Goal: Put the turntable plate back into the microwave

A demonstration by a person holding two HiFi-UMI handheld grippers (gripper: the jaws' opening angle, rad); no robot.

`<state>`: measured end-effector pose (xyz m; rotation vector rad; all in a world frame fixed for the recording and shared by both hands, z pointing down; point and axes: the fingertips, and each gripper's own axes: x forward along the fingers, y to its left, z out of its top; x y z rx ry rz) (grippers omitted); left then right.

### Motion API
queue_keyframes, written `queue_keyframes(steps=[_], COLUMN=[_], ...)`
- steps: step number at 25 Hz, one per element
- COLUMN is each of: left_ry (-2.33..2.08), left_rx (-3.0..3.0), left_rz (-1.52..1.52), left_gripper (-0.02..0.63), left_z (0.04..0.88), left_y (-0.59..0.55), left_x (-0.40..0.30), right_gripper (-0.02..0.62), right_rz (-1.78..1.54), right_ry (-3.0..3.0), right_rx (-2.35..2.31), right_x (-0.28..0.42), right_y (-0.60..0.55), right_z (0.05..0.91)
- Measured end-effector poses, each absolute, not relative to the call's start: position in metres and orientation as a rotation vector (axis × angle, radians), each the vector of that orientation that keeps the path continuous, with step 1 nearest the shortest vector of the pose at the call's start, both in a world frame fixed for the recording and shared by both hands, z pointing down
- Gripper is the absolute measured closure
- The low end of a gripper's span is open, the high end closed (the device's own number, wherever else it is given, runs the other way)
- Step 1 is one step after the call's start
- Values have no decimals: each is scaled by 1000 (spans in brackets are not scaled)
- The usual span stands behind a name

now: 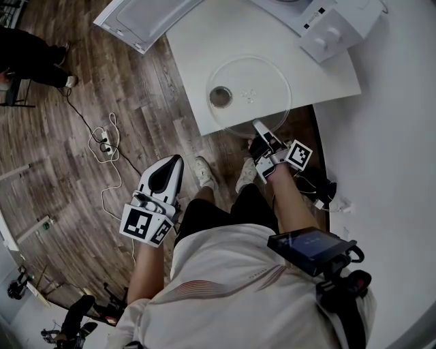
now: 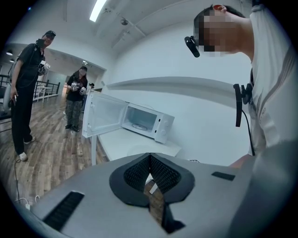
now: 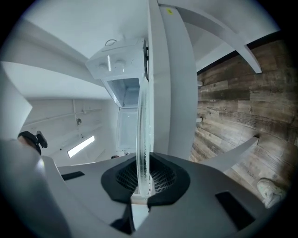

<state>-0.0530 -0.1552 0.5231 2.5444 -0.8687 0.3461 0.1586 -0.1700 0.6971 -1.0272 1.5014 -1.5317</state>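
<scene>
The clear glass turntable plate lies on the white table, its near rim jutting over the table's front edge. My right gripper is shut on that near rim. In the right gripper view, which is rolled sideways, the plate stands edge-on between the pads, with the open microwave beyond it. My left gripper hangs over the floor to the left of the table, shut and holding nothing. The left gripper view looks past its closed tips at the microwave, whose door is swung open.
The microwave body sits at the table's far right, its open door sticking out past the left edge. A small dark round piece shows through the plate. A power strip and cable lie on the wood floor. Two people stand far off.
</scene>
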Motion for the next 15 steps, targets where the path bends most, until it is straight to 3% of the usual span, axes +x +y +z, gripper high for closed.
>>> queue_keyframes(steps=[15], left_ry=[-858], left_rx=[2539], left_rz=[337], left_gripper=[597], left_z=[524], left_y=[-152], left_x=[-58], right_gripper=[568], right_rz=[-1428], right_ry=[1594], right_rx=[-1045], right_x=[155], right_y=[-171], right_z=[681])
